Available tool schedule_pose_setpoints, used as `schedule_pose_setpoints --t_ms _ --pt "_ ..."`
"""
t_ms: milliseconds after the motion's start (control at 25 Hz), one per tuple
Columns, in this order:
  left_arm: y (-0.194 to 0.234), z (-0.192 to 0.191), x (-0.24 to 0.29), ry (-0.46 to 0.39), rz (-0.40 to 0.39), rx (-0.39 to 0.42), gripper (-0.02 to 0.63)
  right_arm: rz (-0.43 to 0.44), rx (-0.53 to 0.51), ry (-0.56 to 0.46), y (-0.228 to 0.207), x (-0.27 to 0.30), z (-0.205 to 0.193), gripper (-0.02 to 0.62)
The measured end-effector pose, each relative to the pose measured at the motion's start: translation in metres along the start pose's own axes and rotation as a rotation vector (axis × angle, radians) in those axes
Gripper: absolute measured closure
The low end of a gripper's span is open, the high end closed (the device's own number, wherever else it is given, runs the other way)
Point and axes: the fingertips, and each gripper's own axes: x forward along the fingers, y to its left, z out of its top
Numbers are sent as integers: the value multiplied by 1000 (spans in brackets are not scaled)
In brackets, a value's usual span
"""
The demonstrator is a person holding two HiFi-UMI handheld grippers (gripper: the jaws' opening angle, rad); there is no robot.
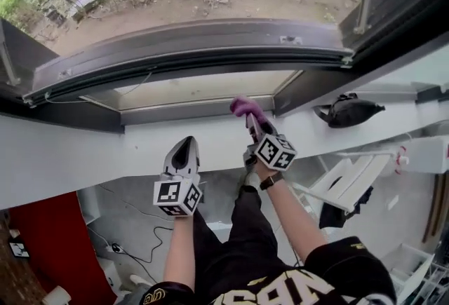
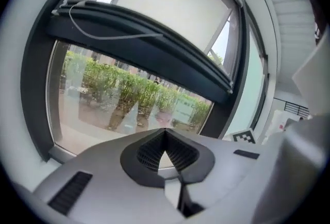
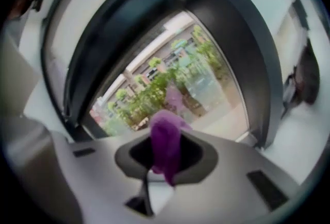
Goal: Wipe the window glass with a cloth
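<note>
**Head view.** The right claw (image 1: 250, 124) is clenching a purple cloth (image 1: 244, 106) and holding it up over the white sill (image 1: 84, 149), at the lower edge of the window glass (image 1: 196, 88). Whether the cloth is touching the pane cannot be told from here. The left claw (image 1: 186, 146) is hanging lower, on the near side of the sill, well apart from the glass. A black bag (image 1: 349, 111) is lying on the sill to the right.

**Left gripper view.** The left claw (image 2: 165, 132) is clenched tip to tip with nothing between its jaws. It is pointing at the window glass (image 2: 129, 94) and its dark frame (image 2: 154, 32).
- Risk: being idle and hard, this claw is liable to knock the frame or pane if it drifts forward while attention is on the other hand.

**Right gripper view.** The right claw (image 3: 164, 135) is grasping the cloth (image 3: 166, 151) as a narrow bunch. A tuft is standing past the tips and a tail is hanging below. The window glass (image 3: 206, 84) is lying straight ahead, with a faint pink reflection on it.
- Risk: the grip is taking only a small pinch of fabric, so dragging it hard across the pane is likely to pull the cloth out, dropping it onto the sill or the floor beneath.
- Risk: the tuft is offering little padding, so pressing too squarely is likely to bring the bare jaw tips against the glass and scrape it.
- Risk: a bunched cloth is covering little area, so stripes of the pane are likely to be missed.
- Risk: a wide rightward sweep is liable to catch the bag.
</note>
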Motion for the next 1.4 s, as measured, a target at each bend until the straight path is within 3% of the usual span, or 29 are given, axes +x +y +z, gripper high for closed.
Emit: schedule_pose_setpoints --t_ms 80,160,320,440,560,880,1400 --pt "-8 41 -23 -53 -27 53 594 10 -246 -47 63 -43 25 517" --pt "-7 73 -51 -90 -54 138 594 20 -390 -123 126 -82 45 517" --pt "9 114 -102 -95 -126 268 595 48 -479 -237 233 -131 55 517" --pt "18 142 -133 -101 -166 291 594 68 -535 -261 301 -150 41 517" --pt "30 169 -152 -132 -128 299 594 82 -524 -244 344 -150 32 517" --pt "31 208 -159 -214 -26 303 594 123 -608 -264 375 -138 66 516" --pt "-14 228 -138 -301 -8 324 594 134 -629 -338 356 -148 115 517"
